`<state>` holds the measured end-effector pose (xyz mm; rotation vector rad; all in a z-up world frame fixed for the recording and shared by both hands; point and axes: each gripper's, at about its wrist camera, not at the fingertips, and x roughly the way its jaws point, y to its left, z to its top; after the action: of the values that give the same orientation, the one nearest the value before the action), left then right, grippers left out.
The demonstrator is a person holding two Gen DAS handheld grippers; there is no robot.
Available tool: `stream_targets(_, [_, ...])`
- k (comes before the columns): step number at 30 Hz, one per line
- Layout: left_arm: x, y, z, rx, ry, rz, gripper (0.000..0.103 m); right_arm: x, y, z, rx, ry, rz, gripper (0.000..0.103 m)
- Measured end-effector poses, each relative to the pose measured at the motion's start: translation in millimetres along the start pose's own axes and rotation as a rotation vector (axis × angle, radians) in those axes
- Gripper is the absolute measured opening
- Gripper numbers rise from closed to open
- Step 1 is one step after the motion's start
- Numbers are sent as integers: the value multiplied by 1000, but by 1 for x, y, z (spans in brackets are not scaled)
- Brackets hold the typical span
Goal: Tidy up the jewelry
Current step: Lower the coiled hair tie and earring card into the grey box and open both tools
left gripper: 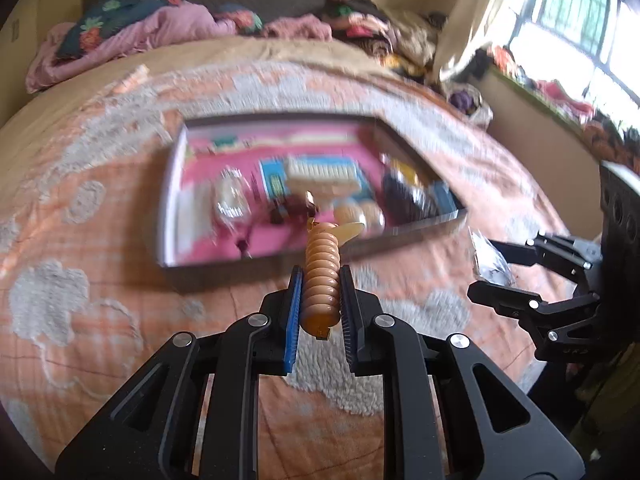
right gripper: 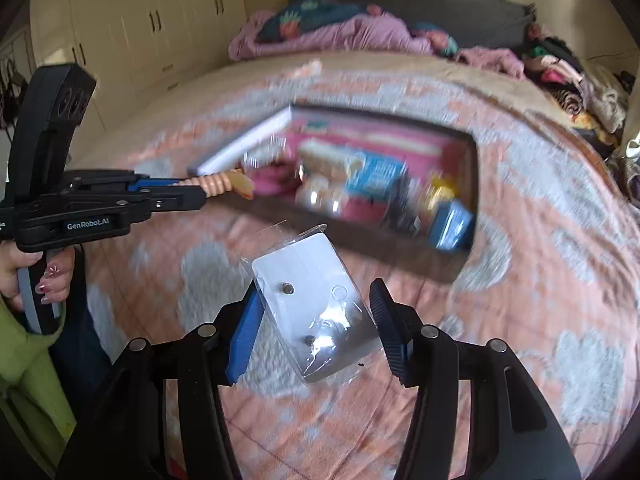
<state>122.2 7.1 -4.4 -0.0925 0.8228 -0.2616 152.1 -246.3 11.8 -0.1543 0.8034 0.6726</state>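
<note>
- Left wrist view, nearest: the left claw (left gripper: 320, 300) is clamped on a ribbed, peach-coloured spiral piece (left gripper: 322, 276), glossy like plastic, with a small gold-toned clasp at each end; it is lifted clear of the bed
- Right wrist view, nearest: the right claw (right gripper: 316, 320) is closed on a clear, crinkly plastic packet (right gripper: 316, 308) holding a white card with two small studs, its left pad on the packet's edge
- Under both lies the bed (left gripper: 100, 208), covered by a soft orange quilt with fuzzy grey cloud shapes
- Further on, mid-bed, sits the shallow open box (left gripper: 172, 184) with pale rigid walls and a pink floor, already holding blurred packets and beads
- Judged step: both pieces picked up, carry to the box under way
- Next move likely calls for reaching over the near wall, finding free spots, then opening each claw gently, as the packet is slippery
- Farthest: crumpled clothes along the head edge
</note>
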Motion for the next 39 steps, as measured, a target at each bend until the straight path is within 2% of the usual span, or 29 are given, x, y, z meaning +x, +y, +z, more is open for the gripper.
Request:
stream_targets(5, [-12, 6, 26, -13, -66, 40, 11, -9, -8, 20, 35, -51, -28, 52])
stream_targets(13, [-11, 16, 54, -36, -114, 61, 11, -10, -22, 51, 105, -96, -66, 52])
stream_targets(24, [14, 21, 69, -36, -99, 80, 11, 5, -29, 77, 106, -99, -141, 52])
stream_targets(39, [36, 24, 65, -16, -72, 83, 11, 33, -24, 85, 69, -58, -158, 52])
